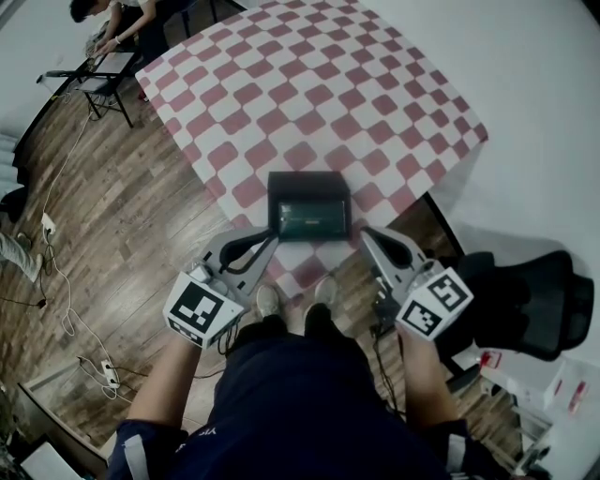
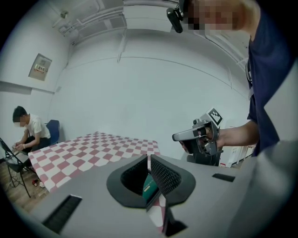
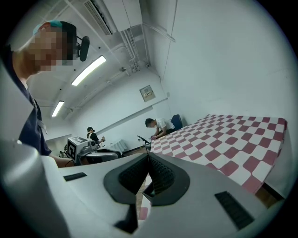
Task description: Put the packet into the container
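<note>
A black rectangular container (image 1: 309, 177) stands at the near edge of the checkered table (image 1: 309, 84). A dark green packet (image 1: 307, 218) lies flat inside it. My left gripper (image 1: 265, 237) hangs just short of the container's front left corner, jaws shut with nothing between them. My right gripper (image 1: 368, 233) sits off the front right corner, also shut and empty. In the left gripper view the fingertips of the left gripper (image 2: 149, 156) meet, and a sliver of the green packet (image 2: 149, 186) shows below them. The right gripper (image 3: 148, 156) likewise has its tips together.
A black office chair (image 1: 530, 300) stands at my right. Cables and a power strip (image 1: 108, 373) lie on the wooden floor at the left. Another person (image 1: 112, 23) bends over a small folding table at the far left. White walls bound the table's far side.
</note>
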A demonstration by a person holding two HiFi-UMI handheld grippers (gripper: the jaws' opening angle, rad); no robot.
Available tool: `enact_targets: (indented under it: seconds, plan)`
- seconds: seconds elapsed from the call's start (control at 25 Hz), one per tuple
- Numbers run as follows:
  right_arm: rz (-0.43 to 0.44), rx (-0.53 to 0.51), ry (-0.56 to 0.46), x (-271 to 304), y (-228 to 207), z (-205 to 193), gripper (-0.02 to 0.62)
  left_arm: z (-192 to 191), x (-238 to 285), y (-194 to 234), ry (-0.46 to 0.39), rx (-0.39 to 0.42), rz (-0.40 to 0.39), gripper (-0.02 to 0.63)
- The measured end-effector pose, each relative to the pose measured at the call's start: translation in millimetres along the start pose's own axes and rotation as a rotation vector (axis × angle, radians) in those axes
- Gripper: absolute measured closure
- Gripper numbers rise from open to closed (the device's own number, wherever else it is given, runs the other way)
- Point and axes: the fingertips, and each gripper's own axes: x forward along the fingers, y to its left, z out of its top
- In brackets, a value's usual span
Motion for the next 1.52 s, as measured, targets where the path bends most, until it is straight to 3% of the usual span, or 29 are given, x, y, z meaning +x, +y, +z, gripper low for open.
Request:
enact_targets:
  seconds: [0.44, 1.16, 1.36, 1.52]
  plan:
    - [0.011, -0.033, 0.002, 3, 13, 1, 0.578, -2, -2, -5, -0.021, -0.044, -0.004, 0.572]
    - [0.037, -0.036, 0.007, -14, 6, -6, 0.578, -2, 10, -21, -0.018, -0.029, -0.002, 0.574]
    - [0.041, -0.033, 0.015, -15, 2, -9, 0.578, -7, 12, -24, 0.005, -0.063, 0.004, 0.574]
    - [0.049, -0.029, 0.024, -14, 3, -11, 0.578, -4, 13, -23, -0.014, -0.033, 0.002, 0.574]
